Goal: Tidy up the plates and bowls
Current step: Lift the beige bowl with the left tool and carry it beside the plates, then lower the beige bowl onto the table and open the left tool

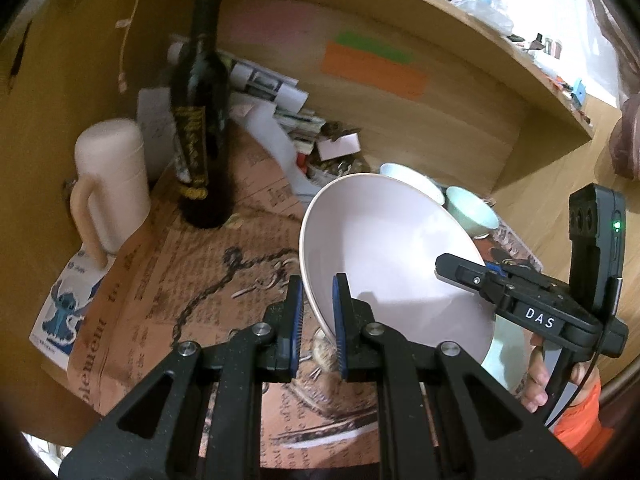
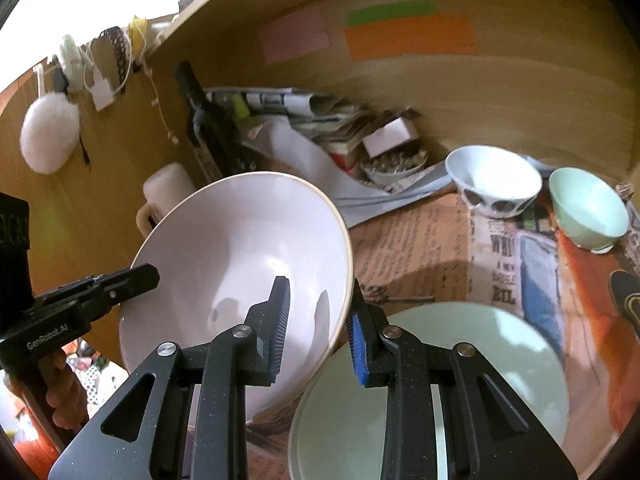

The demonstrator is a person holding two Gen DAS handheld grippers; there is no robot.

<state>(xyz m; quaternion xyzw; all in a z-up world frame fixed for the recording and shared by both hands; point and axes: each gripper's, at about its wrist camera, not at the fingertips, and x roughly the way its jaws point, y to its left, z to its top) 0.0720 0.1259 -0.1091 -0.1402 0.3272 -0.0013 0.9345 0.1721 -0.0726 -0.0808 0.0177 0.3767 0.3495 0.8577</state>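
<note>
A: The counter (image 2: 420,236) sits in a wooden alcove, under printed newspaper-style paper, with pink, green and orange paper strips stuck on the back panel. What is being carried?

B: A large pale pink bowl (image 1: 384,248), tilted and lifted clear of the paper. Both tools grip its rim from opposite sides.

A: How does the left hand-held gripper (image 1: 318,320) stand?

B: Narrow, its blue pads clamped on the bowl's near rim, one pad outside the wall and one inside. The right hand-held gripper (image 2: 318,328) is likewise nearly closed on the opposite rim, the wall pinched between its pads.

A: And what lies below?

B: A pale green plate (image 2: 500,364) rests flat on the paper, just beside and partly under the bowl in the right wrist view. Farther back stand a white bowl with dark spots (image 2: 494,184) and a small mint bowl (image 2: 588,208), close together, perhaps touching; the blur makes that hard to judge.

A: Anything to the left?

B: A dark wine bottle (image 1: 202,120) stands upright, with a cream lidded mug (image 1: 110,184) near it. Folded newspapers (image 2: 288,100) and a small white box (image 2: 390,134) are heaped against the back wall. A hand (image 1: 538,376) with an orange sleeve holds the right tool's grip.
</note>
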